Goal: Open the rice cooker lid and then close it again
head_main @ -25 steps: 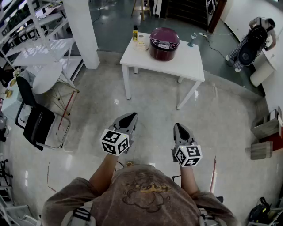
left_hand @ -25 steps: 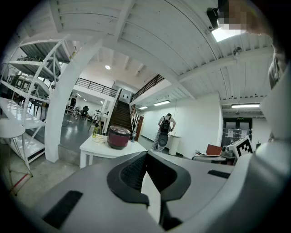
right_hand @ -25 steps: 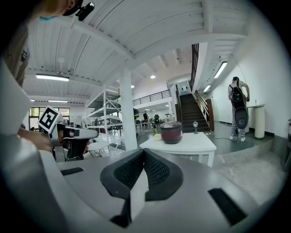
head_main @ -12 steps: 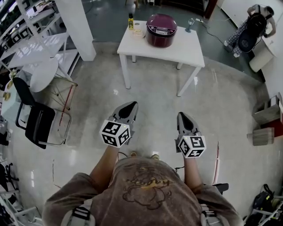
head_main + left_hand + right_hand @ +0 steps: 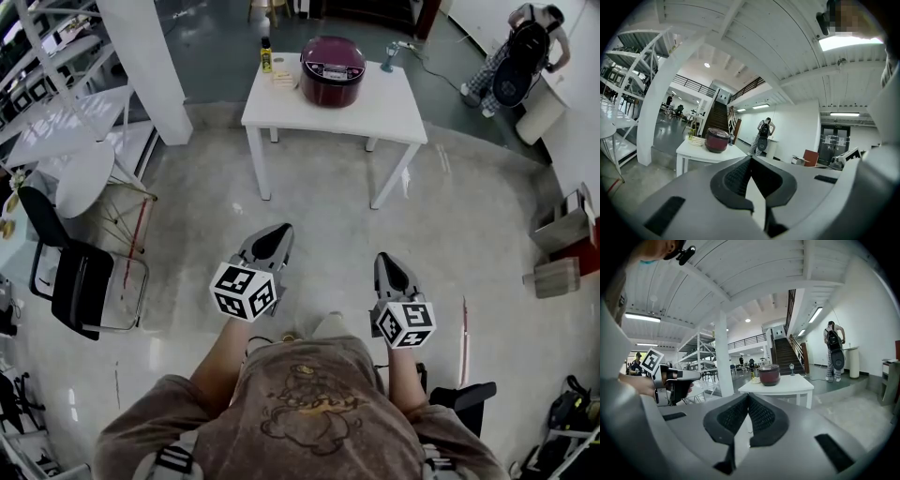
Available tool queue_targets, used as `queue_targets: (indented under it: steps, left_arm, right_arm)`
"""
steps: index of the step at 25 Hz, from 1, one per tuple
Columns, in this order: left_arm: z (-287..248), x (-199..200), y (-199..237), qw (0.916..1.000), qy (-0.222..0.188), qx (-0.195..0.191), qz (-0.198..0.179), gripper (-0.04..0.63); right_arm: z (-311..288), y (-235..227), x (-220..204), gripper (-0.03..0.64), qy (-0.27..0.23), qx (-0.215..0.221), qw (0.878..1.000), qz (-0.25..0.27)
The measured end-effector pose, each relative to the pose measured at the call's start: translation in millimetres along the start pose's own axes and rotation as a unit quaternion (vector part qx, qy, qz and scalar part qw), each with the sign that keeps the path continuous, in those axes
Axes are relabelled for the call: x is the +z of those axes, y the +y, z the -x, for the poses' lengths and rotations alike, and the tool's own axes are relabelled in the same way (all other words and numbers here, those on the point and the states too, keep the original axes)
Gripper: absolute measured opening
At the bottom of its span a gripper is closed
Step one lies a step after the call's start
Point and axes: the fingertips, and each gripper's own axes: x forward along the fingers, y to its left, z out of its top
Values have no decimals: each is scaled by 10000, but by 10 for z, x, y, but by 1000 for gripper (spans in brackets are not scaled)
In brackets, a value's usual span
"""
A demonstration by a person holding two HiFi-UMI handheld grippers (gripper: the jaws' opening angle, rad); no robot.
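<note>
Plainly, left tongs (image 5: pixel 277 232) and right tongs (image 5: pixel 383 260) — both closed, empty — face the far rice cooker (image 5: pixel 332 68).

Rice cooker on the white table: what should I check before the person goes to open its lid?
1. Rice cooker lid shut, ready to be opened: ok.
2. Rice cooker within reach: not ok; it stands far off on the table.
3. Left hand-held gripper empty, jaws together: ok.
4. Right hand-held gripper empty, jaws together: ok.
5. Bottle standing apart from the rice cooker: ok.
6. Where the lid's release button sits: cannot tell from this far.
</note>
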Motion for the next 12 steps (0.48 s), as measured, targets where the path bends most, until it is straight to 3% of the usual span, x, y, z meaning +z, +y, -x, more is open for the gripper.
queue_targets:
  steps: [12]
  left_arm:
    - [-471,132,291,9999,-68,70,-26,21]
  right_arm:
    - [-632,-210,113,3,-35,147,9999,-7]
